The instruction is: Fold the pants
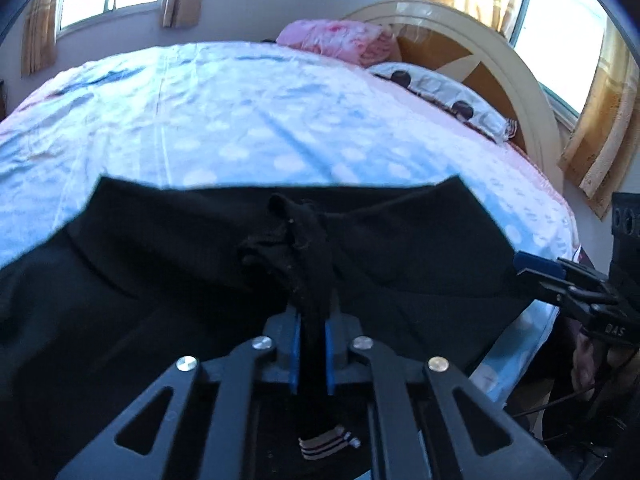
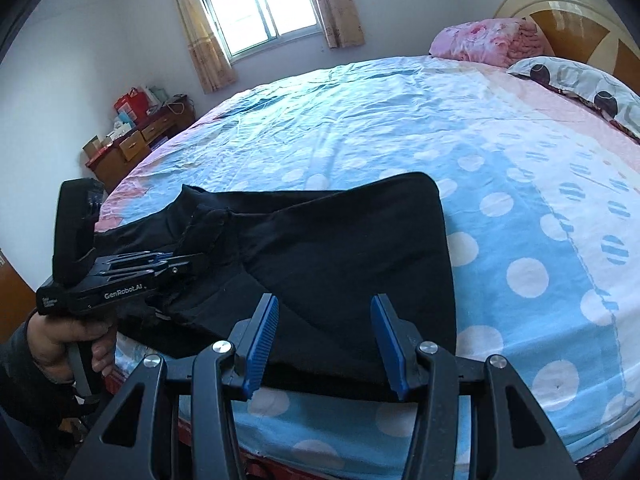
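Black fabric pants (image 2: 328,264) lie folded near the front edge of a bed covered by a light-blue sheet with white dots (image 2: 500,208). The left gripper (image 1: 312,320) is clamped on a bunched fold of the pants. The right gripper (image 2: 325,344) hovers above the pants' near edge, jaws apart and holding nothing.
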The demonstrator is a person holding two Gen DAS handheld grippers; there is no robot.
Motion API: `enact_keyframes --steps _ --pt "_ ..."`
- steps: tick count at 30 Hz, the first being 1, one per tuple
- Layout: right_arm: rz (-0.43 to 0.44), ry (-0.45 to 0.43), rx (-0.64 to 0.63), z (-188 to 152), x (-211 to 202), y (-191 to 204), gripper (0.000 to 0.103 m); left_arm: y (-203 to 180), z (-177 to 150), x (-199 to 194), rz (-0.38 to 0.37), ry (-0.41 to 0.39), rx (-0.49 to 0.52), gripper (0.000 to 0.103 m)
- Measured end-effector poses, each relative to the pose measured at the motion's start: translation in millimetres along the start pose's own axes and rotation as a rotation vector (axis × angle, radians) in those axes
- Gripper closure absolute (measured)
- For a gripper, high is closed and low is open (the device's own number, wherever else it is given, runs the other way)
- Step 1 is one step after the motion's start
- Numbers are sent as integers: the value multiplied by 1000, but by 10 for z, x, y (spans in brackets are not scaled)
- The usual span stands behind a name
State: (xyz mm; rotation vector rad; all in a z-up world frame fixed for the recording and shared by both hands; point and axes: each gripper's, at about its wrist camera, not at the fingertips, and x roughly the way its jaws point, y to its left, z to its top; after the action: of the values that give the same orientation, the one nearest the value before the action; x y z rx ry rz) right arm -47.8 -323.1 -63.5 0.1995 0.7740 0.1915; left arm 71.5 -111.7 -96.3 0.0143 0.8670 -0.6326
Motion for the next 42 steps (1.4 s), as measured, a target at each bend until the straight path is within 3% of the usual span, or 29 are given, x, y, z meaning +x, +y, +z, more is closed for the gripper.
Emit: enact_keyframes --steps 3,7,11,13,16,18,20,22,23,27,31,36,42 --pt "-13 -24 8 53 -49 -34 53 111 54 -74 50 -19 4 94" --pt "-22 -28 30 94 -2 -87 53 161 -28 81 53 37 10 94" --pt "-17 -40 22 238 140 -78 53 210 -73 44 46 41 -29 93" --pt "-28 -3 10 334 278 -97 52 222 -83 30 39 39 -35 92" --pt "-104 68 33 371 505 -231 52 229 -103 19 40 21 -35 86" --pt "-80 97 56 370 558 -313 52 221 -115 -4 37 11 -32 83" --pt "-91 67 59 349 415 -303 52 186 -107 -25 75 5 -11 55" --pt "-80 56 37 296 284 -244 52 138 -104 -60 107 -19 13 37" --pt "-55 46 18 254 202 -188 52 121 -100 -63 121 -23 20 33" --pt "20 80 -76 15 99 33 50 136 -119 12 142 12 26 33" --pt "-50 137 -148 -217 280 85 49 161 -166 45 142 11 27 32" --pt "-64 133 -165 -154 199 191 49 182 -181 -5 149 6 17 30" --pt "-21 55 -252 69 136 569 49 258 -212 -127 182 -14 11 19"
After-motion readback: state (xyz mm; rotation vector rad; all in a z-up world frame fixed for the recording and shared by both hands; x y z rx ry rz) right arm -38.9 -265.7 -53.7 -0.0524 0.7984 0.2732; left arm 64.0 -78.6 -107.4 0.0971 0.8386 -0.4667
